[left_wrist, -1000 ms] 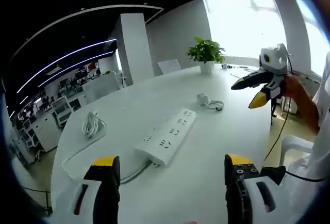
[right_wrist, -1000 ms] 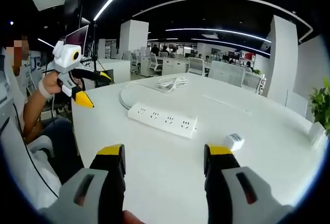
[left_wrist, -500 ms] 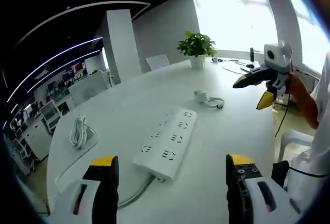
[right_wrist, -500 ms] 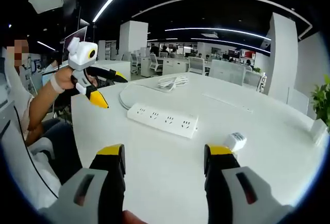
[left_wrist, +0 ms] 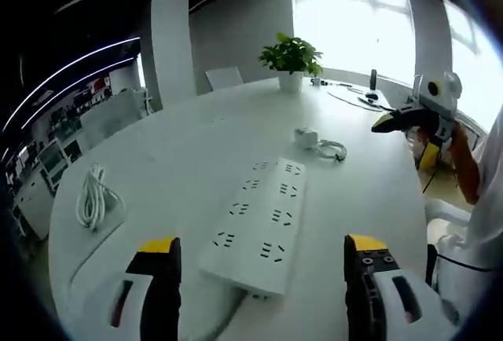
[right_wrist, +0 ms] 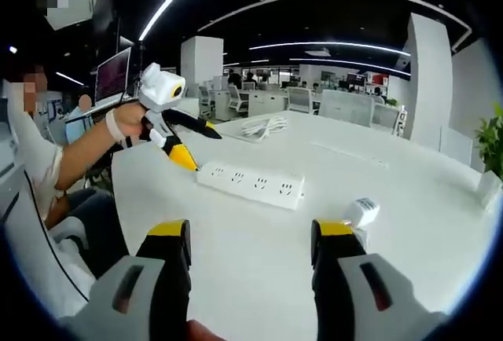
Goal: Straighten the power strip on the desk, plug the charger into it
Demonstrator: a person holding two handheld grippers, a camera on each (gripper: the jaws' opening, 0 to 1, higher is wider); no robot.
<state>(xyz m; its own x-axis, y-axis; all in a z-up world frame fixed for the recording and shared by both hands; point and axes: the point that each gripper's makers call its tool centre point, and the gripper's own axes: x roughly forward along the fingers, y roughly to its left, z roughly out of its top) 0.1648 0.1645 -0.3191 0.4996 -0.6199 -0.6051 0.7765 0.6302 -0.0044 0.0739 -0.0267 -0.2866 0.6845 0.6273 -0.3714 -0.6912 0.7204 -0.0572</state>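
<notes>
We find the power strip (left_wrist: 262,223) lying flat on the white desk (left_wrist: 196,144), skewed to the desk edge nearest us in the left gripper view; its thick cable (left_wrist: 218,309) leaves the near end between that view's own jaws. The left gripper (left_wrist: 259,256) hangs above the strip's near end with jaws spread wide and nothing between them; in the right gripper view the same gripper (right_wrist: 189,146) shows by the strip's (right_wrist: 251,185) end, a yellow tip close to or touching it; we cannot tell which. We judge the straightening step to be in hand, not yet accomplished.

The right gripper (right_wrist: 250,240) is likewise spread and empty, held off the desk; the charger (right_wrist: 358,213), a small white block, lies just beyond its right jaw, apart from the strip. In the left gripper view the charger (left_wrist: 305,137) sits past the strip's far end, its coiled lead (left_wrist: 331,150) beside it.

The next move, in our judgement, calls for the left jaws to close on or press against the strip's end and swing it square; the stiff cable may resist or drag it back.

Other items noted: a bundled white cord (left_wrist: 93,203) well to the side; a potted plant (left_wrist: 291,60) at the far edge; neither obstructs. The charger's lead lies near the strip's path and could snag.
</notes>
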